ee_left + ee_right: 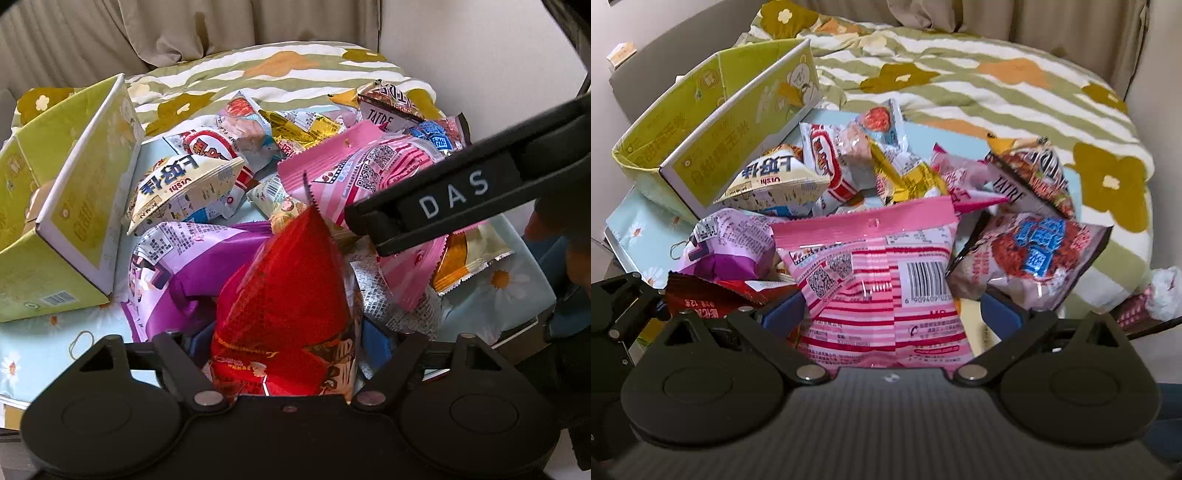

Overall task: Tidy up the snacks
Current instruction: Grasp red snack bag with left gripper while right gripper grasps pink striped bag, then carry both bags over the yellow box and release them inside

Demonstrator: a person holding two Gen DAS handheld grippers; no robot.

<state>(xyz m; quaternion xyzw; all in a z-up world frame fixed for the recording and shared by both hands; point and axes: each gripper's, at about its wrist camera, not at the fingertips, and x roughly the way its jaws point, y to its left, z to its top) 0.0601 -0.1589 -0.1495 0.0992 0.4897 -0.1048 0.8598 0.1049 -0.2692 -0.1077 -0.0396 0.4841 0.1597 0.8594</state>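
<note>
A pile of snack packets lies on a pale blue daisy-print surface. My left gripper is shut on a red packet that stands up between its blue pads. My right gripper is shut on a pink striped packet with a barcode; it also shows in the left wrist view, with the right gripper's black body over it. A purple packet lies behind the red one. A white and blue packet leans by the box.
An open yellow-green cardboard box lies tipped at the left of the pile; it also shows in the right wrist view. A striped flower-print quilt covers the bed behind. A dark packet with blue letters sits at the right.
</note>
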